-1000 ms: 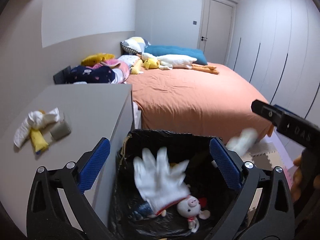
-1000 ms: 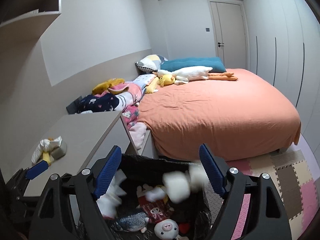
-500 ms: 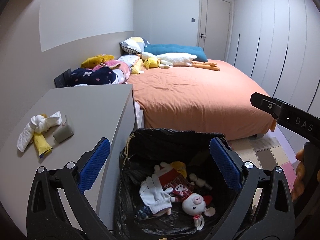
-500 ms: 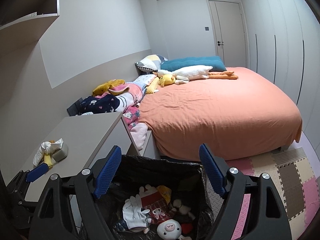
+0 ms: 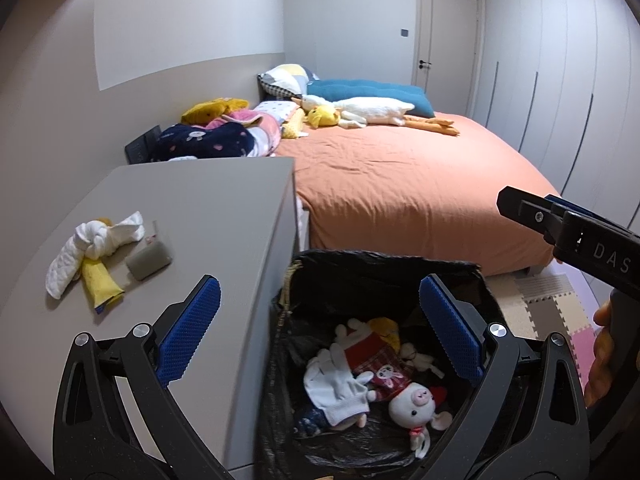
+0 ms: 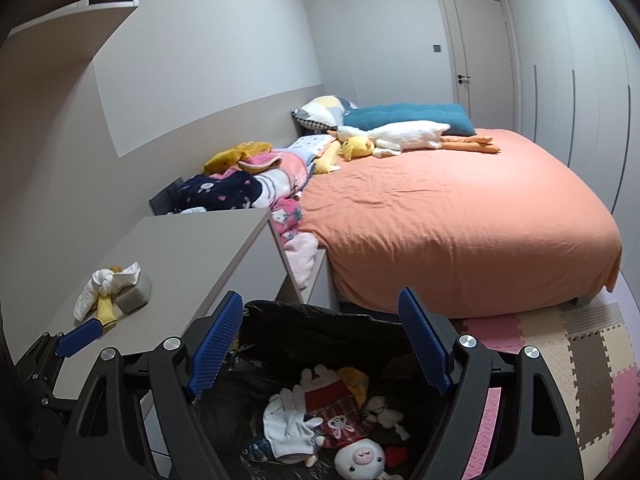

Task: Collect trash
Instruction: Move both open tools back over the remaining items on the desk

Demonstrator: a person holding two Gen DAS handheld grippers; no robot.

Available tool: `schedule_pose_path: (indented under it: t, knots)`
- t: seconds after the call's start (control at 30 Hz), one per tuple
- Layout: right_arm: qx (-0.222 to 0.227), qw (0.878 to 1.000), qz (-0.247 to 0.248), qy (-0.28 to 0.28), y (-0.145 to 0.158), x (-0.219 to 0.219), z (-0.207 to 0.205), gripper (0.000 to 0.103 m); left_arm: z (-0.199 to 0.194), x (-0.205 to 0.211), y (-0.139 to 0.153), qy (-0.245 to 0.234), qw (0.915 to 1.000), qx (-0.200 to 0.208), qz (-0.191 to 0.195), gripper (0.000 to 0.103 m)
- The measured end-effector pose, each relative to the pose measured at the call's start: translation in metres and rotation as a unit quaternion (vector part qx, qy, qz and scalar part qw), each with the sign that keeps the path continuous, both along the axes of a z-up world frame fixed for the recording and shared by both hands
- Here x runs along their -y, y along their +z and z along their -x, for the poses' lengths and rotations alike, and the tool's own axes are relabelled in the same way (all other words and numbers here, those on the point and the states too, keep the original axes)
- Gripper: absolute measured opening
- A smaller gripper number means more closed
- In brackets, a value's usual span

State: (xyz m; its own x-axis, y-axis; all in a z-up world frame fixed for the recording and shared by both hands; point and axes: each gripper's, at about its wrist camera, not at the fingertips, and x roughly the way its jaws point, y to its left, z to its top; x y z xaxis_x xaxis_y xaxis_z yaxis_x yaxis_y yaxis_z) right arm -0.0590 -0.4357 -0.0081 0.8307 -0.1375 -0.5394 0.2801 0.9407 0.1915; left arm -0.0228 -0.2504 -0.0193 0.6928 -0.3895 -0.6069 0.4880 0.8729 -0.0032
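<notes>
Both tools hang over the trash bin (image 5: 384, 276), a black-bagged bin standing on the floor against the near right corner of the desk (image 5: 208, 216). The left tool (image 5: 316, 332) has its blue pads spread wide with nothing between them; the right tool (image 6: 320, 344) is likewise spread and empty. Inside the bin lie a white glove (image 5: 334, 384), a small pig toy (image 5: 412, 400), a red checked doll (image 5: 372, 364) and something yellow behind them.

My reading is that a drop into the bin is finished and the next pickup is due. What is left to collect sits near the left edge of the desk: a knotted white cloth (image 5: 96, 240), a yellow packet (image 5: 98, 286) partly under it, and a small grey pad (image 5: 149, 261) just beside them, the three touching or nearly so. The next move likely calls for swinging one tool left over the desk, lowering it onto the soft cloth and pressing the pads onto a fold; the flat packet and pad may need a grip from the edge.

The desk top is plain grey and otherwise bare. Beyond it a bed (image 5: 400, 184) with an orange cover holds plush toys, cushions and heaped blankets. Foam tiles (image 6: 560, 360) cover the floor, with wardrobe doors along the right wall.
</notes>
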Motion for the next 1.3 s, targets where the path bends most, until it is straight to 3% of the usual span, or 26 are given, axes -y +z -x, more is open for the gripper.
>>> schedule_pose_path:
  t: [0.9, 1.3]
  knots:
    - [-0.028, 0.996, 0.004, 0.079, -0.003, -0.092, -0.094, 0.08, -0.078, -0.118, -0.001, 0.118, 0.9928, -0.023, -0.004, 0.096]
    - [-0.056, 0.992, 0.001, 0.113, -0.024, -0.132, -0.141, 0.08, -0.119, -0.164, -0.013, 0.147, 0.9884, -0.034, -0.013, 0.096]
